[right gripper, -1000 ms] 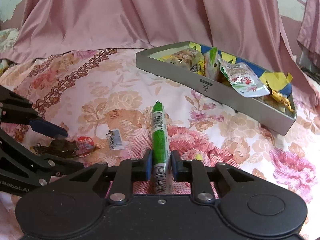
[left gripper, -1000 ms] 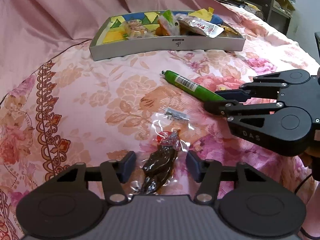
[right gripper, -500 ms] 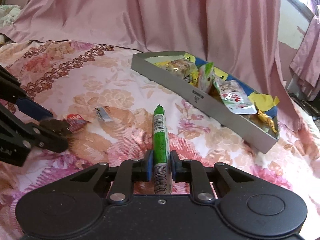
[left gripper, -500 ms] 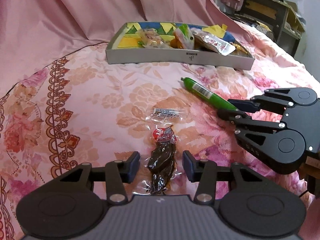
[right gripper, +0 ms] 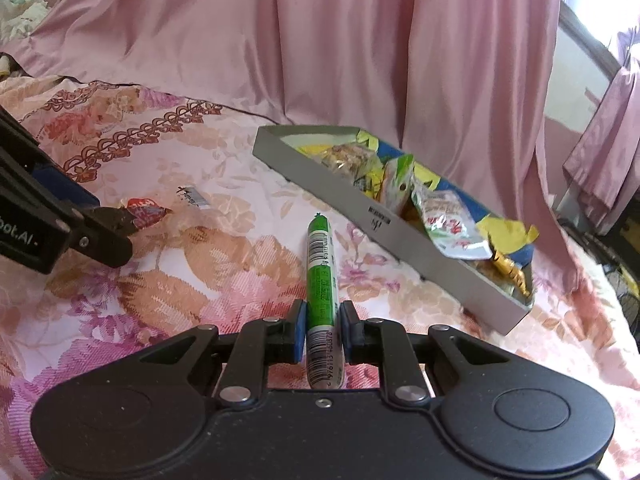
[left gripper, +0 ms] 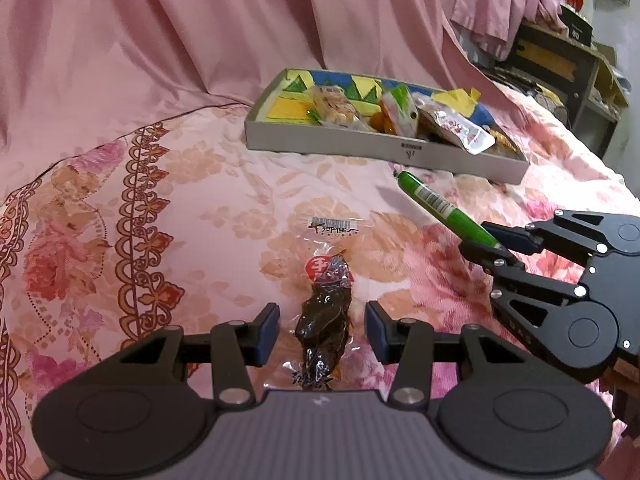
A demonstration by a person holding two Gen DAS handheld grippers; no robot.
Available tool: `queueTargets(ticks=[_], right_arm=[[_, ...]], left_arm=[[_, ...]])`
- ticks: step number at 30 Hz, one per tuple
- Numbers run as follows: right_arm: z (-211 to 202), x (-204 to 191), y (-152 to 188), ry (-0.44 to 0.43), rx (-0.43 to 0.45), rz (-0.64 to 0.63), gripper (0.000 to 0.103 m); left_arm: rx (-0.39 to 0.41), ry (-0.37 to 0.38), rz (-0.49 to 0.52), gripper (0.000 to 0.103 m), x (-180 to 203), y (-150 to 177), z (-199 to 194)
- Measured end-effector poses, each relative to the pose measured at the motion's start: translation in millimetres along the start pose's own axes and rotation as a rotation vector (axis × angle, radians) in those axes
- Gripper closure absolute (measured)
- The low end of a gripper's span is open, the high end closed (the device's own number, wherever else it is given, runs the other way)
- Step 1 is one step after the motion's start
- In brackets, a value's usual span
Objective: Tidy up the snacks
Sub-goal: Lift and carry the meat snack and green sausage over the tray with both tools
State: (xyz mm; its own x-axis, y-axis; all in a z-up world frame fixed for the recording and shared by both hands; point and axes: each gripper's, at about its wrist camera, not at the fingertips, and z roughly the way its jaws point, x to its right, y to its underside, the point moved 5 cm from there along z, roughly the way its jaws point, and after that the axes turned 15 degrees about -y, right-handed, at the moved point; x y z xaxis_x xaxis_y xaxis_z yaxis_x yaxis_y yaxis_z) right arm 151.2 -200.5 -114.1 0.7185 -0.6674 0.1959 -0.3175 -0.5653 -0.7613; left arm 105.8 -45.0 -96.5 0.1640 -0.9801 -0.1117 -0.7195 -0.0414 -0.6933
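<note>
A clear packet with a dark snack and a red label (left gripper: 324,320) sits between the fingers of my left gripper (left gripper: 321,316). The pads meet the edges of its clear wrap, and small gaps show beside the dark filling. In the right wrist view this packet (right gripper: 142,208) shows just past the left gripper (right gripper: 104,220). My right gripper (right gripper: 323,320) is shut on a green sausage stick (right gripper: 321,264), which points at the grey tray (right gripper: 340,200). The left wrist view shows the stick (left gripper: 432,200) held a little above the bed by the right gripper (left gripper: 482,238).
The grey tray (left gripper: 360,148) lies on the floral bedspread (left gripper: 160,200) and holds several snack packets. Pink drapes (left gripper: 200,40) hang behind it. A wooden shelf unit (left gripper: 560,64) stands at the far right.
The left jaws have narrowed around the dark snack packet, then held still. Both grippers have rolled and tipped, so the tray sits lower in both views. The right grip is unchanged.
</note>
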Motion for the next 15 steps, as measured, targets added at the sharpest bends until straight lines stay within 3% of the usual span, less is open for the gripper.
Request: queueTargets(ticks=[15], right_arm=[[-6, 9, -20, 0.056, 0.121, -0.102, 0.084]], left_arm=[[0.059, -0.010, -0.073, 0.053, -3, -18, 1]])
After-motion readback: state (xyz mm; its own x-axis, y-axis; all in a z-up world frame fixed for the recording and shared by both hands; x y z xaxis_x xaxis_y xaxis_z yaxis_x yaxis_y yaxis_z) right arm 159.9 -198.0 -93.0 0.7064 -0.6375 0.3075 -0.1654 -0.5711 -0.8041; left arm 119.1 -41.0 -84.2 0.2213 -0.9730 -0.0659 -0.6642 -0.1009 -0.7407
